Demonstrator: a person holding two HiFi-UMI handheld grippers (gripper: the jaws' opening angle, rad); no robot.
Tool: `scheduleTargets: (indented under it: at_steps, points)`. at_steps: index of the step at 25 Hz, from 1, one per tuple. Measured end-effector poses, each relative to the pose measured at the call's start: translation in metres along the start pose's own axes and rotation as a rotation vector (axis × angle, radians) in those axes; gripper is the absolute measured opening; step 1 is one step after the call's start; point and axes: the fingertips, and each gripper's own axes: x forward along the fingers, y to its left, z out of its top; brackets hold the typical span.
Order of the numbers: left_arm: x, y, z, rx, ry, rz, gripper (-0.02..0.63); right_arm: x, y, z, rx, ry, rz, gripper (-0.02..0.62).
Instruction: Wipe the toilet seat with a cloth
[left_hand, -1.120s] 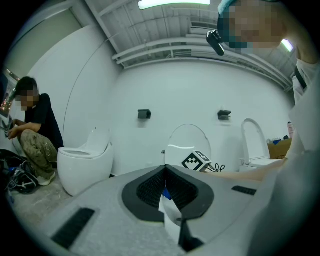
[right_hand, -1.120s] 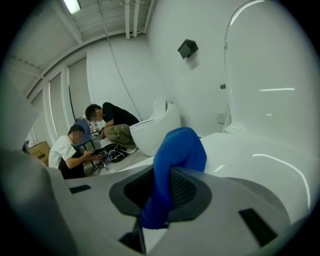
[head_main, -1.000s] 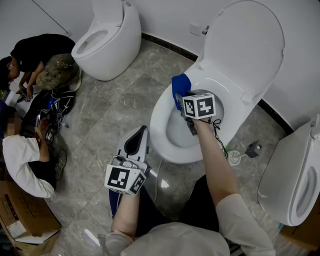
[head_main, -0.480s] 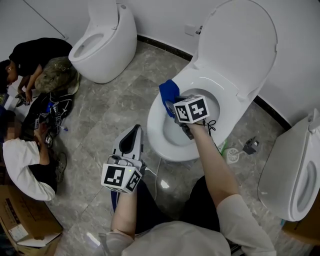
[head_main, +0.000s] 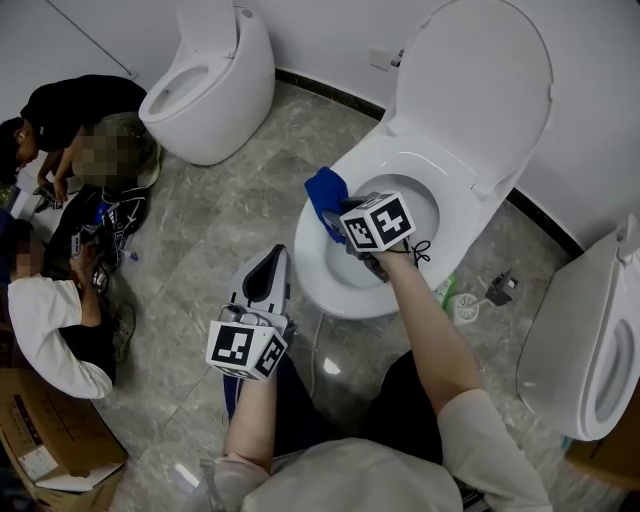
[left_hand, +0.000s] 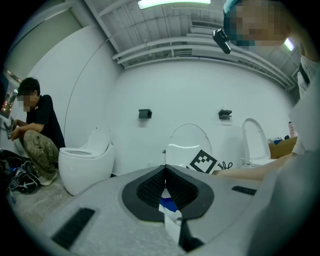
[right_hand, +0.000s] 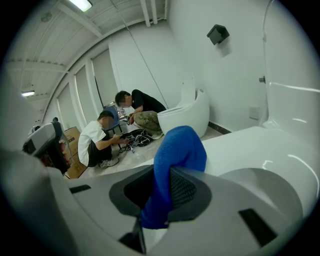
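A white toilet with its lid (head_main: 480, 80) raised fills the middle of the head view. My right gripper (head_main: 340, 222) is shut on a blue cloth (head_main: 326, 197), and the cloth lies against the left side of the seat (head_main: 312, 262). In the right gripper view the cloth (right_hand: 177, 147) bulges up out of that gripper (right_hand: 162, 176), with the white seat (right_hand: 250, 145) just beyond. My left gripper (head_main: 270, 275) hangs over the floor to the left of the bowl, jaws together and holding nothing. It (left_hand: 164, 172) faces the toilet lid (left_hand: 187, 142).
A second toilet (head_main: 205, 80) stands at the back left and a third (head_main: 590, 340) at the right edge. People sit on the grey floor at the left (head_main: 60, 310) beside a cardboard box (head_main: 40, 430). Small fittings (head_main: 500, 290) lie right of the bowl.
My right gripper has slid the blue cloth leftward and nearer along the seat's left side. The left gripper has barely moved.
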Motion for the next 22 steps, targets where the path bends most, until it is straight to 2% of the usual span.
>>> scheduleTargets:
  at_steps: [12,22]
  points:
    - [0.003,-0.003,-0.006,-0.002,0.017,-0.014,0.009,-0.006,0.039,-0.011,-0.103,0.101,0.07,0.067]
    - [0.001,-0.005,-0.006,-0.007,0.016,-0.039,0.009,-0.02,0.071,-0.03,-0.114,0.148,0.098,0.067]
